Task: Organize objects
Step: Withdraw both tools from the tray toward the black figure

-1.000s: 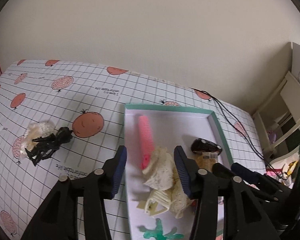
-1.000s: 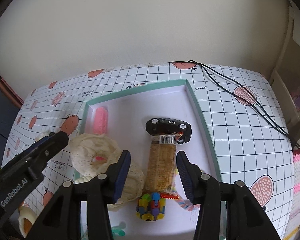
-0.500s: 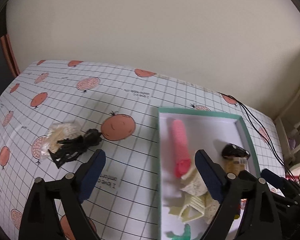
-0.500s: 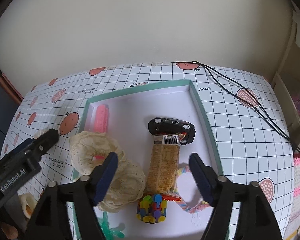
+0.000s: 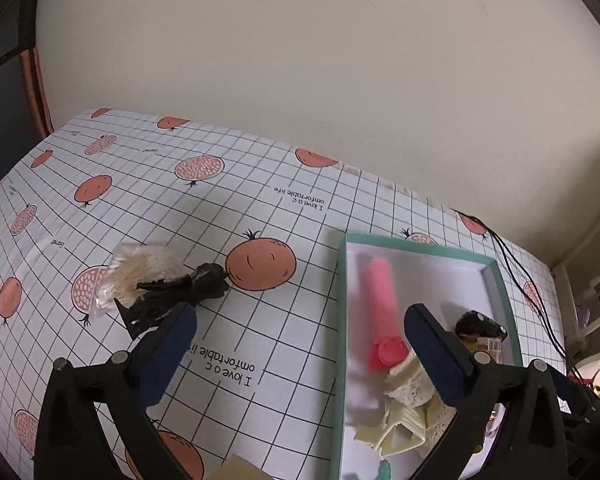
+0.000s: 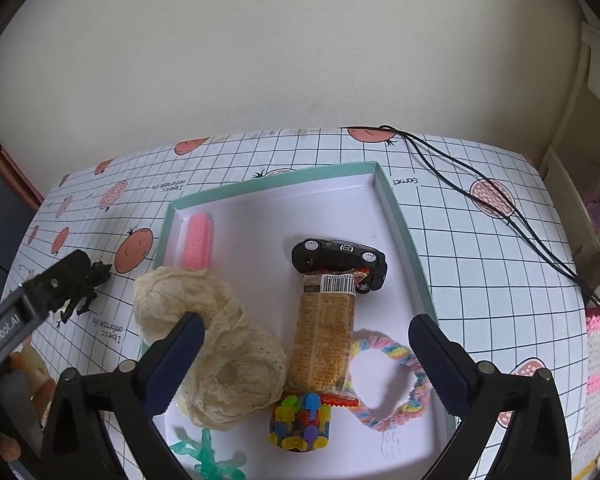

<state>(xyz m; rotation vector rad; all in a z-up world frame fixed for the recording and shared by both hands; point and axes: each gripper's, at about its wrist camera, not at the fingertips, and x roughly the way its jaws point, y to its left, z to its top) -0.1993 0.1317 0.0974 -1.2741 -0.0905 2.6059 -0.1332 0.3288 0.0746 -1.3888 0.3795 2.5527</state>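
Grid-patterned cloth with orange fruit prints covers the table. I see my left hand-held gripper spread wide with nothing between its blue pads; one finger sits over the cloth, the other over the teal-rimmed tray. Just ahead of the left finger lies a black toy figure, touching a clear packet of pale sticks, both on the cloth well outside the tray.

My right hand-held gripper is also wide open and empty, poised above the tray. Inside the tray I can make out a pink hair roller along the left wall, a cream lace scrunchie near my left finger, a tan snack packet lying lengthwise with its far end under a black toy car, a pastel rope ring beside the packet, a multicoloured block toy at the packet's near end, and a green plastic piece at the near edge.
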